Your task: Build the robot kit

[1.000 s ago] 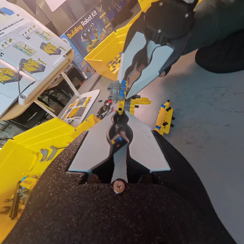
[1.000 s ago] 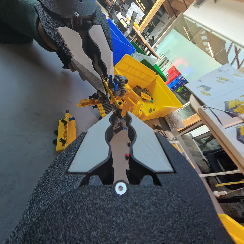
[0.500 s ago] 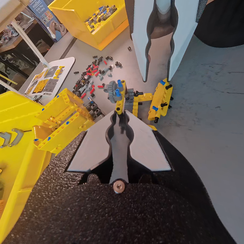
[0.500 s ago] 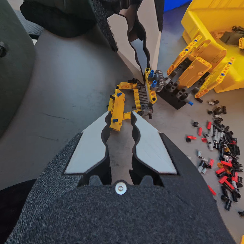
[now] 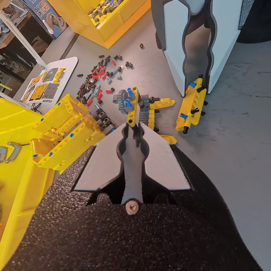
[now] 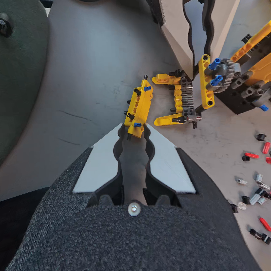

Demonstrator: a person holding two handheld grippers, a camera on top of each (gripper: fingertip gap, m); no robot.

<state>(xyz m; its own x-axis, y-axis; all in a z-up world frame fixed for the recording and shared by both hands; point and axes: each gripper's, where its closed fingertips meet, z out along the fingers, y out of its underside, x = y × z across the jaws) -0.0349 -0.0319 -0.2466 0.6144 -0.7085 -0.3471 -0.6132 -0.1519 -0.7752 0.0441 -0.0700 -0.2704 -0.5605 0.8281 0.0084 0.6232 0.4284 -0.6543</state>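
**Two grippers meet over a half-built brick model**

On a grey table (image 5: pixel 234 146) strewn with toy construction parts, the left gripper (image 5: pixel 132 126) is pressed nearly together, pinching the black end of a gear assembly (image 5: pixel 132 105): a yellow beam carrying a grey gear and two blue pins, joined to a ribbed grey rack with yellow fins. The pinch appears to keep the beam standing up off the table, so that its pins stay within reach.

The right gripper (image 6: pixel 133 126) stands spread, its fingertips straddling the near end of a yellow pinned block (image 6: pixel 138 107) that lies flat on the table. Whether the pads actually touch the block cannot be told. Seen from the left wrist, the block lies at about 2 o'clock of the gear assembly, just beside it.

At 9 o'clock of the left gripper, a large yellow frame (image 5: pixel 63 130) on a black base leans against a yellow bin (image 5: pixel 17 168). A scatter of small red, black and grey pins (image 5: pixel 99 82) lies at 11 o'clock, with an instruction booklet (image 5: pixel 44 83) beyond it at 10 o'clock. A second yellow bin (image 5: pixel 117 29) of parts sits at 12 o'clock, apparently kept close for easy picking.
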